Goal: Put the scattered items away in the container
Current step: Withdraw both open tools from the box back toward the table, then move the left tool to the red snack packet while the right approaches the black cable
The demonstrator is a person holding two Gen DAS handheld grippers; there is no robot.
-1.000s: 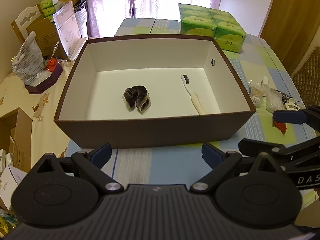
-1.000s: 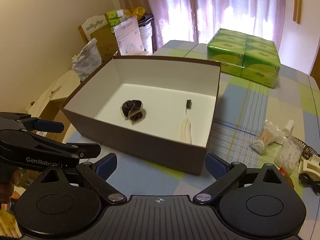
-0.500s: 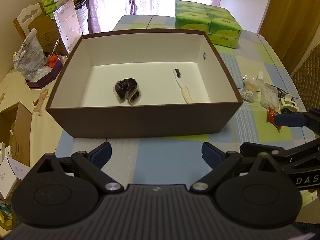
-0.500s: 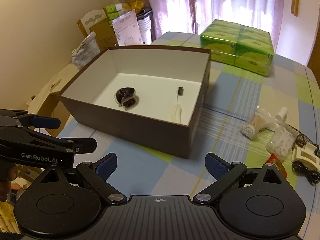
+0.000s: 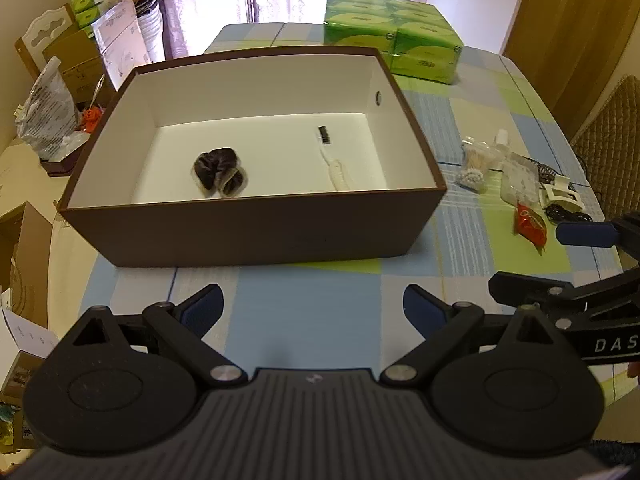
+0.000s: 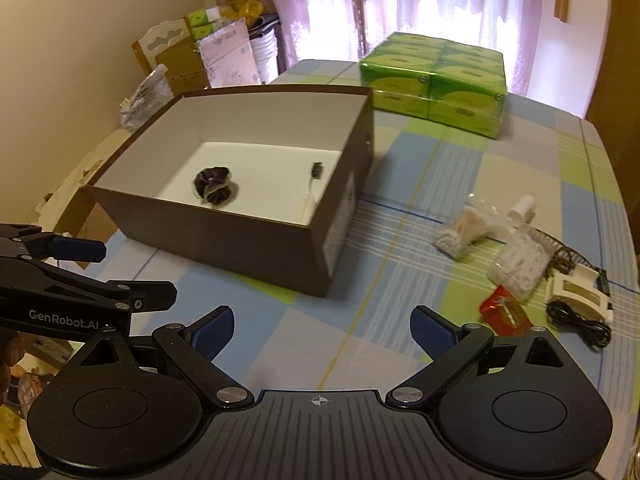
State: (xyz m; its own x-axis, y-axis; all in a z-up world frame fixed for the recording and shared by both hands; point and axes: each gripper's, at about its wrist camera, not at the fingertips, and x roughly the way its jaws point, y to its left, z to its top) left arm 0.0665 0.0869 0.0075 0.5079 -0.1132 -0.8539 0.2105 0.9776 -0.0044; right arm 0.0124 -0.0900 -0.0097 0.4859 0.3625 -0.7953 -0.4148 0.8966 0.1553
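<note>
Both pairs of jaws stand spread wide and hold nothing: the left gripper (image 5: 312, 304) hangs over bare tablecloth before the box (image 5: 256, 224), the right gripper (image 6: 322, 326) nearer the clutter. Just beyond the right one lies a red sachet (image 6: 505, 309), probably light, crinkly and slippery, best pinched across its flat middle. A bag of cotton swabs (image 6: 464, 232) looks soft and yielding (its neck would likely give the surest hold). Beside them sit a white clip (image 6: 580, 290) and a black cable (image 6: 580, 322), the cable limp and prone to trail. A scrunchie (image 5: 218, 170) and a toothbrush (image 5: 332, 156) already lie inside the box.
</note>
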